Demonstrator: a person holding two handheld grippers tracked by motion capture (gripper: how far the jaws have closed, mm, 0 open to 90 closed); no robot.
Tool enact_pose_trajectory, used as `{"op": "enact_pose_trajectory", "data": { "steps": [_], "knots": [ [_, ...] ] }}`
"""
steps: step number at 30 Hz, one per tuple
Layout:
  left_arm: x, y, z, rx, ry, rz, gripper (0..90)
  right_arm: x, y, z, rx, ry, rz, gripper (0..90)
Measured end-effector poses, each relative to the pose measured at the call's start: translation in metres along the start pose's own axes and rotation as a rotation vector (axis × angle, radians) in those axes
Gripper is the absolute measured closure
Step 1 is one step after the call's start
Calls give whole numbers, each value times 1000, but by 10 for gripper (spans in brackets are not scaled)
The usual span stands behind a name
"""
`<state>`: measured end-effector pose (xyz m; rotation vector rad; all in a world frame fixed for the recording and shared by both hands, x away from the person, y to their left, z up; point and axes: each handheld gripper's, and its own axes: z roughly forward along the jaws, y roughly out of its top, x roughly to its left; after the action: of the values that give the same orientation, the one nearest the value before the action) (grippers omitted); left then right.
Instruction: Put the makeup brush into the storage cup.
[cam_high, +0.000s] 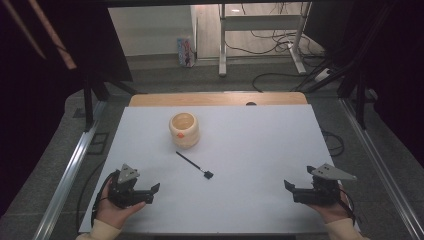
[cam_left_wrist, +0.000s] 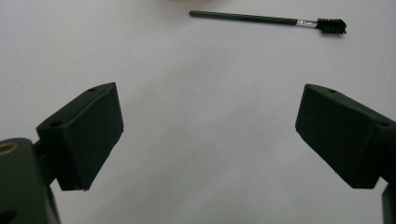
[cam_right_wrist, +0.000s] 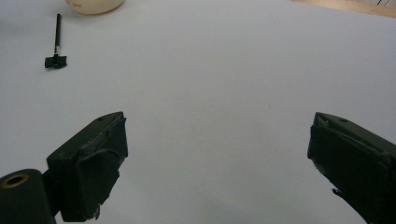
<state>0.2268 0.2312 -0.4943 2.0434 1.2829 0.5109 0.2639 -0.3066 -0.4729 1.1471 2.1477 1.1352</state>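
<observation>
A small black brush (cam_high: 194, 165) with a thin handle lies on the white table (cam_high: 250, 150), just in front of a cream-coloured round cup (cam_high: 184, 129) with an orange mark. My left gripper (cam_high: 150, 192) rests near the front left corner, held in a hand, jaws wide apart with nothing between them. In the left gripper view the brush (cam_left_wrist: 271, 21) lies ahead of my left gripper (cam_left_wrist: 210, 130). My right gripper (cam_high: 296, 189) sits at the front right, open and empty. From the right gripper view the brush (cam_right_wrist: 56, 44) and the cup (cam_right_wrist: 95, 5) are far off to the upper left of my right gripper (cam_right_wrist: 217, 154).
A wooden strip (cam_high: 220, 98) runs along the table's far edge. Metal rails (cam_high: 70, 170) flank the table. Beyond it stand a desk frame (cam_high: 260, 35), loose cables (cam_high: 280, 75) on the floor and a small carton (cam_high: 185, 51).
</observation>
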Motion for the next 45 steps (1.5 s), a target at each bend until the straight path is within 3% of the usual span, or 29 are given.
{"op": "enact_pose_trajectory", "data": {
  "steps": [20,28,39,45],
  "knots": [
    [-1,-1,1,10,3,12,90,2,1,2,25,10,4,68],
    [0,-6,-2,17,15,-3,91,3,7,9,43,23,-2,85],
    [-1,-1,3,33,11,25,93,8,13,6,45,25,-6,106],
    [1,-2,2,29,6,17,93,13,22,9,61,32,-3,108]
  ]
}}
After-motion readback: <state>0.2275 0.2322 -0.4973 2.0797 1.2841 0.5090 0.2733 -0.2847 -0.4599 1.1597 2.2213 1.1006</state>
